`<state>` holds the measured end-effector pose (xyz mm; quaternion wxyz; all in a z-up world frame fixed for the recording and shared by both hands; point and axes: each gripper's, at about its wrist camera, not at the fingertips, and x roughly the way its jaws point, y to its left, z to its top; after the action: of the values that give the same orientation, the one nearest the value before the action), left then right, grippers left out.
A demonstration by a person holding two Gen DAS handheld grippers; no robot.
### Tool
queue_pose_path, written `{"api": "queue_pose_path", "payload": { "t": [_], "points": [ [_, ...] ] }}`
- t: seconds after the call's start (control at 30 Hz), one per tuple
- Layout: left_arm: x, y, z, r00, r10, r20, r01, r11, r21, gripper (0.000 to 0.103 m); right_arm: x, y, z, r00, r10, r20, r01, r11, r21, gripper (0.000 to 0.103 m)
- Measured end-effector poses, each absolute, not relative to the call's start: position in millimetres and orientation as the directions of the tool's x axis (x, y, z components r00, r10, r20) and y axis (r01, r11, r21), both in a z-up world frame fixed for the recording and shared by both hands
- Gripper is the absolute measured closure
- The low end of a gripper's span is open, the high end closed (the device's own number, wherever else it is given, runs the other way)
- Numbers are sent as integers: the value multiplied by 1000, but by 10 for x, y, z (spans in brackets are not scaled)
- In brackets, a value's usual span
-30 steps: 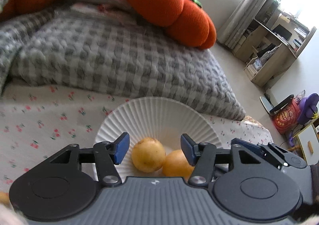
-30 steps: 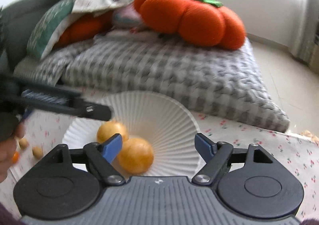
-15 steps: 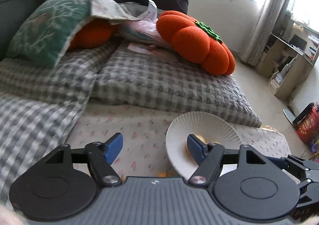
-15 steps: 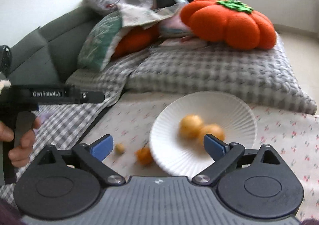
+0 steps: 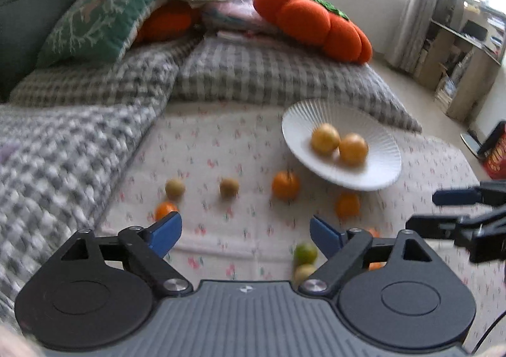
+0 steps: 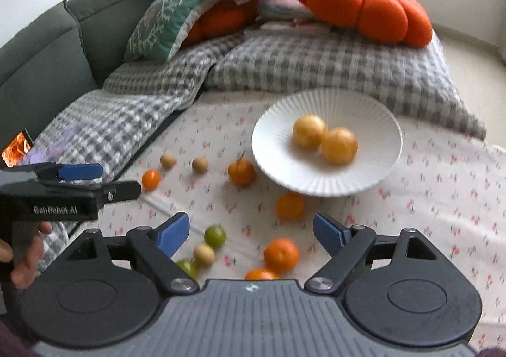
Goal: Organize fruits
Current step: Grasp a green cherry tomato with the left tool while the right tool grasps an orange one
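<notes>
A white ribbed plate (image 5: 376, 173) (image 6: 284, 179) sits on the floral sheet and holds two yellow-orange fruits (image 5: 339, 144) (image 6: 325, 139). Several small fruits lie loose on the sheet in front of the plate: oranges (image 5: 285, 185) (image 6: 242, 172) (image 6: 281, 255), brownish ones (image 5: 229, 187) (image 6: 200, 164) and green ones (image 5: 305, 254) (image 6: 215, 235). My left gripper (image 5: 245, 235) is open and empty above the sheet, well back from the plate. My right gripper (image 6: 251, 232) is open and empty, hovering over the nearest loose fruits. Each gripper shows at the edge of the other's view.
Grey checked cushions (image 5: 268, 75) (image 6: 332, 62) lie behind the plate, with an orange pumpkin pillow (image 5: 313, 24) (image 6: 363, 5) and a green pillow (image 5: 95, 18) on top. A dark sofa back (image 6: 41, 50) is at the left. Shelves (image 5: 458, 50) stand at the far right.
Both grippers have pulled back and up from the plate, so the loose fruits on the sheet have come into view. The two fruits stay on the plate.
</notes>
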<state>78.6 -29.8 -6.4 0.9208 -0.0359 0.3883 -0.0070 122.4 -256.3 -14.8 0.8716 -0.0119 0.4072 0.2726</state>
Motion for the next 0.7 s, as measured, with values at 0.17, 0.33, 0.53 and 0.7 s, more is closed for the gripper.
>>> {"api": "queue_pose_path", "payload": {
  "t": [0.17,0.33,0.53,0.7],
  "points": [
    [755,-251,-227,658,-52,-752,-5,997,-73,19,1060,-2520,-279,441,494,-750,-541,812,217,19],
    [713,-132,-180,690,-15,-724,-52,996,-71,17,875,-2390,-262,429,506,-749,-631,761,153,18],
    [634,-163,-330,651,-56,-757,6,998,-69,17,909,-2279,-267,467,494,-733,-663,744,80,17],
    [637,-341,-462,642,-110,-759,113,992,-48,18,1133,-2446,-490,443,443,-780,-589,799,120,27]
  ]
}}
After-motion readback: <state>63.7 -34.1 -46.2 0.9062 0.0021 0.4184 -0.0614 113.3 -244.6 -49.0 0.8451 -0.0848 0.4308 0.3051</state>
